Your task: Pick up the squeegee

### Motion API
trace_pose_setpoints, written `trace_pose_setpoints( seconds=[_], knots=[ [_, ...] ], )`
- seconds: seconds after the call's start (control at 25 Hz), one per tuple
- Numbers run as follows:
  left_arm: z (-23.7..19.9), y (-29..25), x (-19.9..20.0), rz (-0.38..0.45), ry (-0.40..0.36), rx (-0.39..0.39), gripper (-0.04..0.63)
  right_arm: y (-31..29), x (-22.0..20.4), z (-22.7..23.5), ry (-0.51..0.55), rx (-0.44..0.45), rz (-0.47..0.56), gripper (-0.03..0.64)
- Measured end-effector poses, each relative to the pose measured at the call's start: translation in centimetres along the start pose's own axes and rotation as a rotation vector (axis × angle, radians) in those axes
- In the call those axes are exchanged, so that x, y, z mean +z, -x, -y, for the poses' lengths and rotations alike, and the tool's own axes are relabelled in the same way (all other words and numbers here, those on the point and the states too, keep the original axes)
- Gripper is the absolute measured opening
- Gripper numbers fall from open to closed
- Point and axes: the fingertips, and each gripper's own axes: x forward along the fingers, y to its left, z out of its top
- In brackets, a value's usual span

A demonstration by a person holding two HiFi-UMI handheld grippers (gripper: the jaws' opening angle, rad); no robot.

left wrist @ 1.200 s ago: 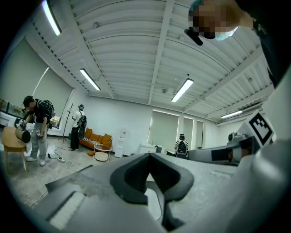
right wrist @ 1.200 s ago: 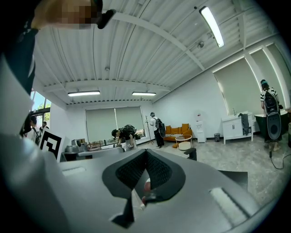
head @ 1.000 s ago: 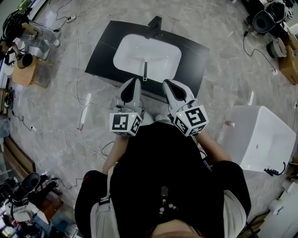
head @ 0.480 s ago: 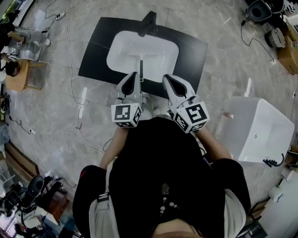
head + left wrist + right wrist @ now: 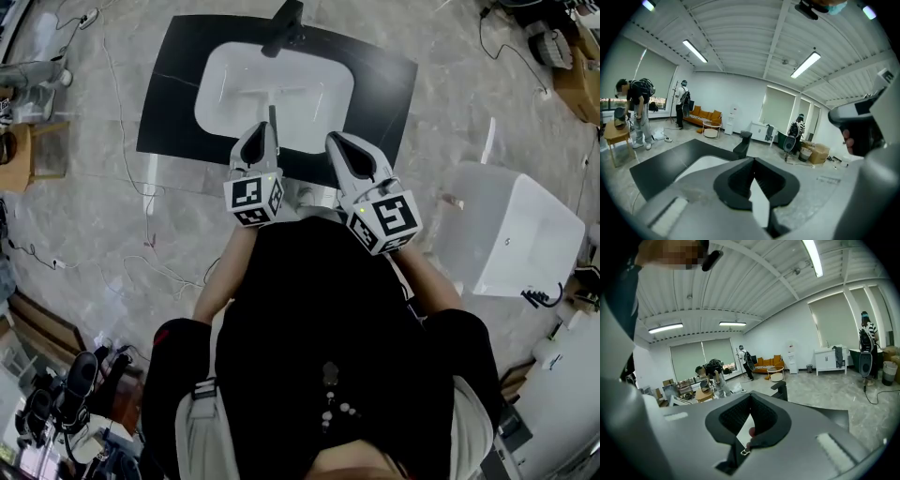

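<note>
While both tools hover over the near edge of the black counter (image 5: 169, 112), the left hand-held gripper (image 5: 263, 128) has its jaws pressed together with nothing between them. The right hand-held gripper (image 5: 333, 141), just beside it, looks the same: closed and empty. Just ahead of the left one's tip, lying in the white sink basin (image 5: 214, 82), is the squeegee (image 5: 272, 114). Its thin dark handle points back toward that tip, and what seems to be the pale cross-bar of the blade lies further ahead, though that end is too faint to be sure of. Beyond it, past the basin's far rim, stands the black faucet (image 5: 284, 23). The squeegee is probably light, stiff in the handle and soft along the rubber edge, which is no place to pinch. The handle is slim and lies flat on smooth, curved porcelain, so a careless nip could make it skid or roll. The best hold is likely across the handle near its middle — and the jaws would have to open first.
</note>
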Motion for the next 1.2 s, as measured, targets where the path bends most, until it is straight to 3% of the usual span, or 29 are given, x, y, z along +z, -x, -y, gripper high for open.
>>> trace_pose_setpoints(
  seconds=[0.28, 0.88, 0.92, 0.96, 1.0, 1.2],
  knots=[
    [-2.5, -5.0, -5.2, -0.13, 0.023, 0.065, 0.002, -2.6, -0.3, 1.8, -0.026, -0.035, -0.046, 0.003],
    [-6.0, -12.0, -12.8, -0.399, 0.091, 0.115, 0.002, -6.5, -0.7, 5.3, -0.073, -0.134, -0.115, 0.003],
    [-6.1, -12.3, -13.2, -0.414, 0.103, 0.117, 0.007, -6.7, -0.7, 5.5, -0.078, -0.143, -0.119, 0.003],
    [-6.2, -12.6, -13.6, -0.429, 0.114, 0.117, 0.078, -6.9, -0.7, 5.6, -0.081, -0.151, -0.123, 0.003],
    [-6.3, -12.9, -14.0, -0.446, 0.121, 0.118, 0.095, -7.2, -0.7, 5.8, -0.085, -0.16, -0.127, 0.003],
    [-7.1, -14.1, -16.6, -0.528, 0.124, 0.163, 0.127, -7.8, -1.3, 7.2, -0.116, -0.211, -0.143, 0.003]
  ],
)
